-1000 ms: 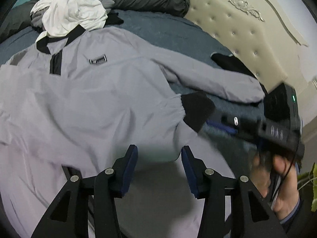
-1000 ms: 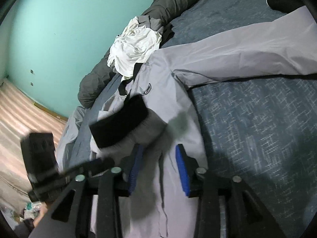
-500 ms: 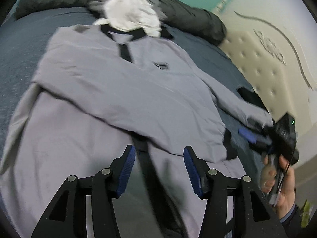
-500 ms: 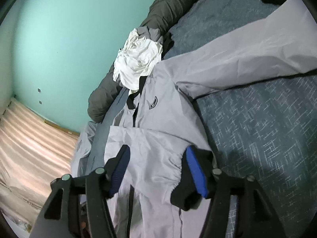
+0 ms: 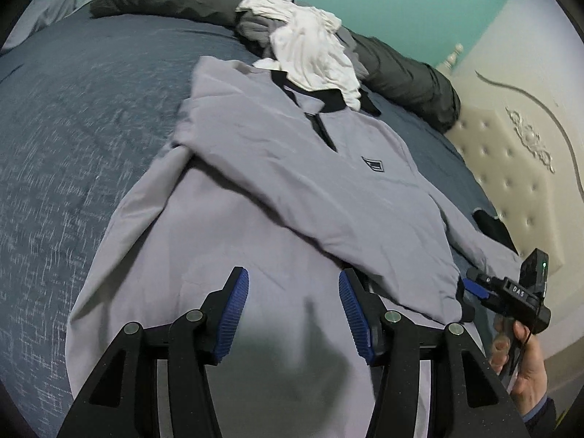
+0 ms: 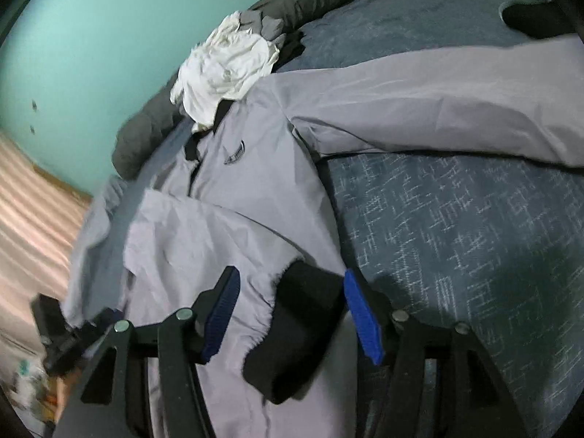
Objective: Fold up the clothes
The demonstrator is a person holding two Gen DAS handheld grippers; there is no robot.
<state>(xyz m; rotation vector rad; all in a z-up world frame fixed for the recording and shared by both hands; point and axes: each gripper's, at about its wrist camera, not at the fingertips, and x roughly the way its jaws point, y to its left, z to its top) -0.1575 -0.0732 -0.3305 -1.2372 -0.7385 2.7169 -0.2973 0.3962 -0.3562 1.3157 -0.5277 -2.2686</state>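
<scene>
A light grey jacket [image 5: 292,189] with a black collar lies face up on the bed. One sleeve is folded across its chest. That sleeve's black cuff [image 6: 303,328] rests on the jacket between the fingers of my right gripper [image 6: 292,292], whose pads stand apart from it. The other sleeve [image 6: 438,109] stretches out to the right. My left gripper [image 5: 294,314] hovers open over the jacket's lower part with nothing between its fingers. In the left wrist view, the right gripper [image 5: 478,288] sits at the jacket's right edge, held by a hand [image 5: 525,361].
A crumpled white garment [image 5: 314,54] and grey clothes lie beyond the collar, against a rolled dark duvet [image 5: 401,73]. A padded cream headboard [image 5: 511,164] stands at the right. The blue bedspread [image 5: 73,127] shows left of the jacket, and a teal wall [image 6: 91,36] lies behind.
My right gripper has let go of the black cuff, which now lies on the jacket with the sleeve folded across. My left gripper has swung sideways over the jacket and rolled.
</scene>
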